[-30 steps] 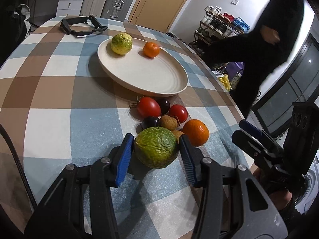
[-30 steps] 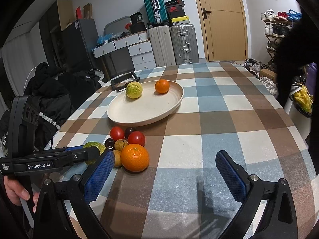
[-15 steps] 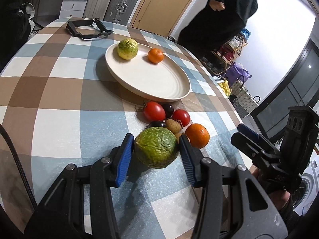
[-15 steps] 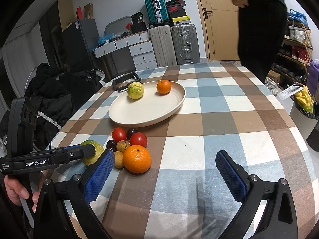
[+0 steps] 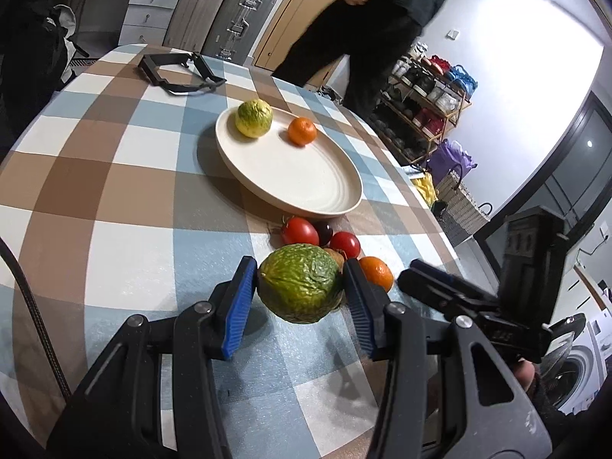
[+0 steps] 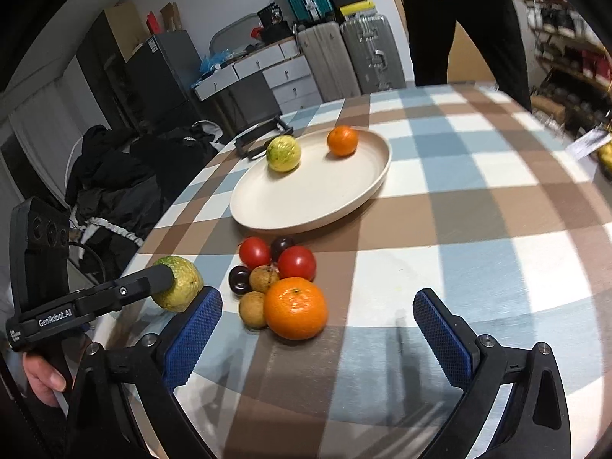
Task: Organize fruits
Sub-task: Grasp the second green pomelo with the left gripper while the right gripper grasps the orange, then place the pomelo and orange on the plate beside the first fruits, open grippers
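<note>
My left gripper point(image 5: 300, 292) is shut on a wrinkled green fruit point(image 5: 300, 283) and holds it above the checked tablecloth; it also shows in the right wrist view point(image 6: 179, 283). A cream plate point(image 5: 298, 176) holds a yellow-green fruit point(image 5: 254, 118) and a small orange point(image 5: 302, 131). Between plate and gripper lies a pile: two red tomatoes point(image 6: 296, 262), dark plums point(image 6: 240, 280), brown longans point(image 6: 253, 308) and an orange point(image 6: 295, 308). My right gripper point(image 6: 317, 334) is open and empty, just in front of that orange.
A black frame-like object point(image 5: 179, 72) lies at the table's far end. A person in black point(image 6: 463, 19) stands beyond the far table edge. Suitcases, drawers and a shoe rack line the room. The table edge point(image 5: 440, 225) runs close on the right.
My left gripper has lifted the green fruit off the table and toward the plate. The person in black has walked from the right side to behind the table.
</note>
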A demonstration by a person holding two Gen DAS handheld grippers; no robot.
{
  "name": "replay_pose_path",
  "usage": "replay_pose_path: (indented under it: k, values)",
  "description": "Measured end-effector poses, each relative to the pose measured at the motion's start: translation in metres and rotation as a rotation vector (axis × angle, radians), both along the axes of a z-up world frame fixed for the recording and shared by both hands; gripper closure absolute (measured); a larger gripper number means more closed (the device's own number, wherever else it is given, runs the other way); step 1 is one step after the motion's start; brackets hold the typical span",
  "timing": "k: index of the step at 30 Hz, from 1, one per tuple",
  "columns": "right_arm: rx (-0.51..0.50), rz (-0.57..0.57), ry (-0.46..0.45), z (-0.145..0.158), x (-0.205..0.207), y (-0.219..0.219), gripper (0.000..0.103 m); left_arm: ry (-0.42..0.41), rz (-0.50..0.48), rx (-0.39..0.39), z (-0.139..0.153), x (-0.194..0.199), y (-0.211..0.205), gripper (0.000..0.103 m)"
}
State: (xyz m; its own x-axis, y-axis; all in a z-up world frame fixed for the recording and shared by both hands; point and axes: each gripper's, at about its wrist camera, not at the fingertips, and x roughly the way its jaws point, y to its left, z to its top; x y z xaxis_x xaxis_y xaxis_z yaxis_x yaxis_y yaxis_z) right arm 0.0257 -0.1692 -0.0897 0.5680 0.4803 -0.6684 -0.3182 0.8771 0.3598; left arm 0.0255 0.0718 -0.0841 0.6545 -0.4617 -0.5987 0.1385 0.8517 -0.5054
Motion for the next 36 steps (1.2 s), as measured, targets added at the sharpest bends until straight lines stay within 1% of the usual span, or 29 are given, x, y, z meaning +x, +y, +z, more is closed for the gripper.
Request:
replay_pose_path:
  k: [2,6,8,9,11,13,15,19,24,31,36]
  values:
    - [0.022,0.012,0.026,-0.004,0.003,0.002,0.005,-0.005,0.007,-0.011,0.003,-0.001,0.004,0.059]
    - [0.049,0.043,0.084,-0.012,0.009,0.008,0.025,-0.017,0.015,-0.015,0.008,-0.002,0.009,0.059]
    - [0.059,0.051,0.114,-0.016,0.012,0.011,0.030,-0.020,0.018,-0.018,0.010,-0.002,0.011,0.059]
    - [0.063,0.052,0.121,-0.017,0.013,0.011,0.034,-0.021,0.020,-0.020,0.010,-0.002,0.012,0.059]
    - [0.074,0.056,0.130,-0.019,0.014,0.011,0.044,-0.021,0.025,-0.021,0.011,0.000,0.014,0.059]
    - [0.085,0.059,0.141,-0.020,0.014,0.011,0.057,-0.021,0.030,-0.022,0.012,0.002,0.015,0.059]
    - [0.088,0.057,0.150,-0.022,0.015,0.010,0.060,-0.019,0.034,-0.025,0.012,0.005,0.016,0.059]
    - [0.122,0.057,0.151,-0.023,0.014,0.004,0.061,-0.018,0.042,-0.025,0.013,0.012,0.019,0.059]
    - [0.150,0.035,0.110,-0.014,0.012,-0.007,0.061,-0.022,0.046,-0.024,0.016,0.029,0.020,0.059]
    - [0.181,0.028,0.042,0.014,0.028,-0.017,0.061,-0.029,0.054,-0.036,0.022,0.067,0.022,0.059]
    - [0.183,0.051,0.006,0.041,0.055,-0.015,0.061,-0.040,0.063,-0.033,0.029,0.098,0.023,0.059]
